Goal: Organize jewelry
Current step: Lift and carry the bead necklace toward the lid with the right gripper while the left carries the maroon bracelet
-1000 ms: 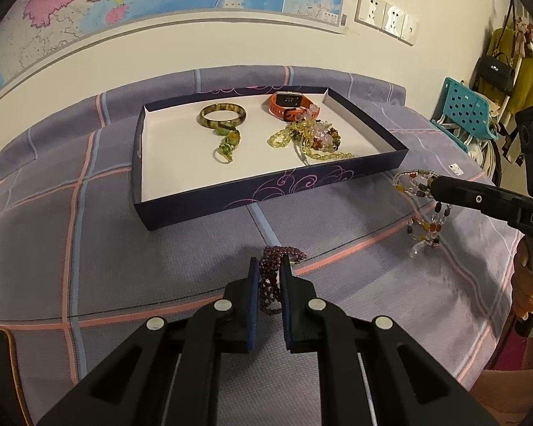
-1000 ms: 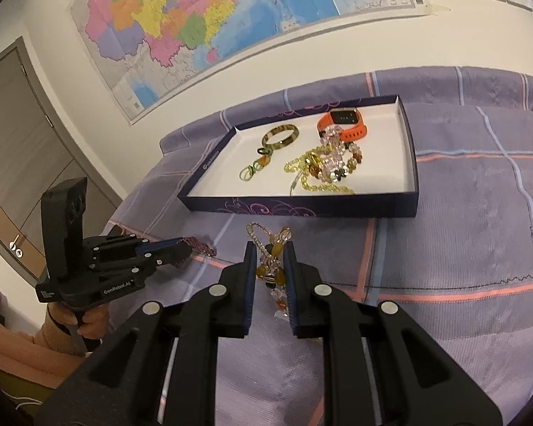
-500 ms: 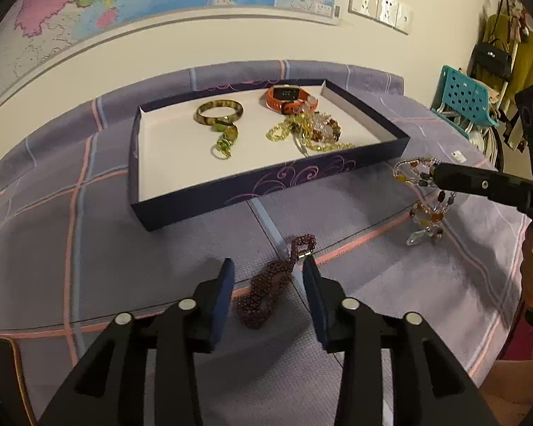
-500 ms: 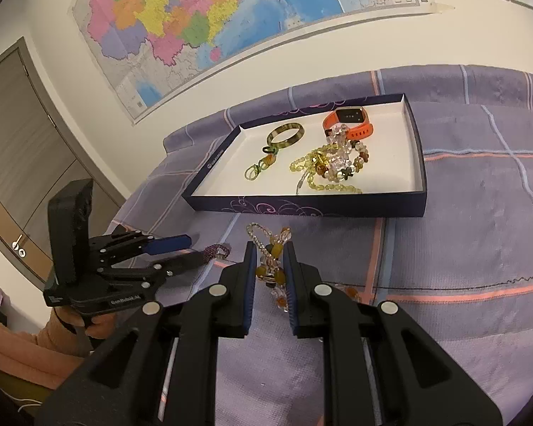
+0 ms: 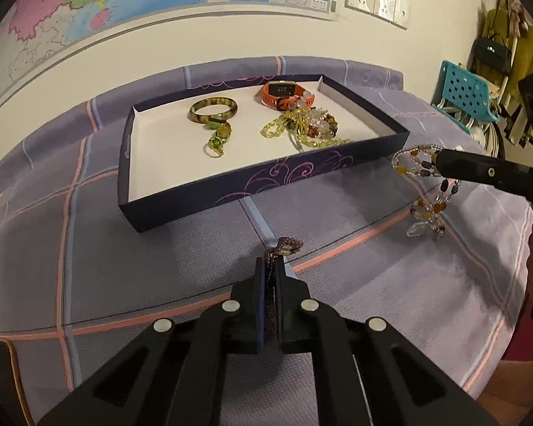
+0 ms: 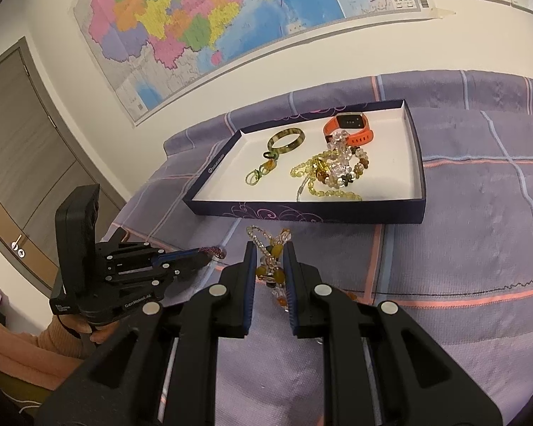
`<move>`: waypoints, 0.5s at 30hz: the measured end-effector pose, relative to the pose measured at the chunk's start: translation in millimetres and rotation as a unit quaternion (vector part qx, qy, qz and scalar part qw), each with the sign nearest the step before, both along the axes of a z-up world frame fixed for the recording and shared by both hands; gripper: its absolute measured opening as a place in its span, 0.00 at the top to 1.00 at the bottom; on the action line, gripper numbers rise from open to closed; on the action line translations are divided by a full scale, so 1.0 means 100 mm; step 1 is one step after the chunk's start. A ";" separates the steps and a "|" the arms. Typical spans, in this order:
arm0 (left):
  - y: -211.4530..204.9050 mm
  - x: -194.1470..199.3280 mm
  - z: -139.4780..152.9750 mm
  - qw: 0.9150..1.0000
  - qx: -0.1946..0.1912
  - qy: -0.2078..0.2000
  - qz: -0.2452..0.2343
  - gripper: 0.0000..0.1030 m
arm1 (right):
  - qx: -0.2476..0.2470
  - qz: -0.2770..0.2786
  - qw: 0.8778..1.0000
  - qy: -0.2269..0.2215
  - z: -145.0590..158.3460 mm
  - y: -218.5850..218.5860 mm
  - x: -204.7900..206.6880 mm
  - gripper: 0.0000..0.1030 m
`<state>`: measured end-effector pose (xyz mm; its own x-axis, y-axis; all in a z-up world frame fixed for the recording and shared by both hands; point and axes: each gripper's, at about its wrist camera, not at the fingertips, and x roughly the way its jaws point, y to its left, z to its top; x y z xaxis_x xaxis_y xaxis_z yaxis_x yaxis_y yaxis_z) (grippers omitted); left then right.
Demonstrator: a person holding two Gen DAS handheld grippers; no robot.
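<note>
A dark blue tray [image 5: 231, 191] with a white floor lies on the purple cloth; it also shows in the right wrist view [image 6: 302, 209]. It holds a green bangle [image 5: 213, 110], an orange watch [image 5: 284, 92] and a heap of yellow beads [image 5: 302, 127]. My left gripper [image 5: 270, 266] is shut on a dark purple beaded bracelet [image 5: 287, 245], just in front of the tray. My right gripper [image 6: 269, 248] is shut on an amber and clear bead necklace [image 6: 272, 248], which hangs off its fingers [image 5: 426, 195] to the right of the tray.
The purple checked cloth [image 5: 124, 266] covers a round table against a wall with a map [image 6: 213, 17]. A turquoise chair [image 5: 465, 92] and hanging bags stand at the far right. A wooden door [image 6: 17, 142] is at the left.
My left gripper was open over the purple bracelet half a second ago and has now shut on it. My right gripper still holds the bead necklace, slightly nearer the tray.
</note>
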<state>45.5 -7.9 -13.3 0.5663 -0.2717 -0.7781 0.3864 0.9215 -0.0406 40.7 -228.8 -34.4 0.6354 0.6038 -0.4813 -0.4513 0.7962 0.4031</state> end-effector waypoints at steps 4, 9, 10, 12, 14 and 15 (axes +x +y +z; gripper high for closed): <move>0.02 -0.01 0.09 1.000 -0.014 -0.006 0.003 0.96 | 0.007 0.001 1.000 -0.008 0.06 -0.02 -0.01 0.85; 0.04 -0.03 0.20 1.000 -0.025 -0.014 0.002 0.96 | 0.008 0.000 1.000 -0.021 0.17 -0.03 -0.03 0.85; 0.04 -0.03 0.22 1.000 -0.026 -0.016 0.002 0.96 | 0.009 -0.001 1.000 -0.024 0.19 -0.03 -0.03 0.85; 0.04 -0.04 0.26 0.999 -0.029 -0.019 0.000 0.96 | 0.010 0.000 1.000 -0.029 0.24 -0.03 -0.04 0.85; 0.04 -0.03 0.29 0.999 -0.031 -0.022 0.002 0.96 | 0.013 0.000 0.999 -0.034 0.28 -0.04 -0.03 0.85; 0.05 -0.02 0.31 0.999 -0.034 -0.022 0.002 0.96 | 0.014 0.000 0.999 -0.036 0.30 -0.04 -0.03 0.85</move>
<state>43.4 -3.3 17.5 0.6009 -0.3207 -0.7322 0.3864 0.9184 -0.0852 37.6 -233.1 -4.1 0.6676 0.6164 -0.4175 -0.4802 0.7851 0.3913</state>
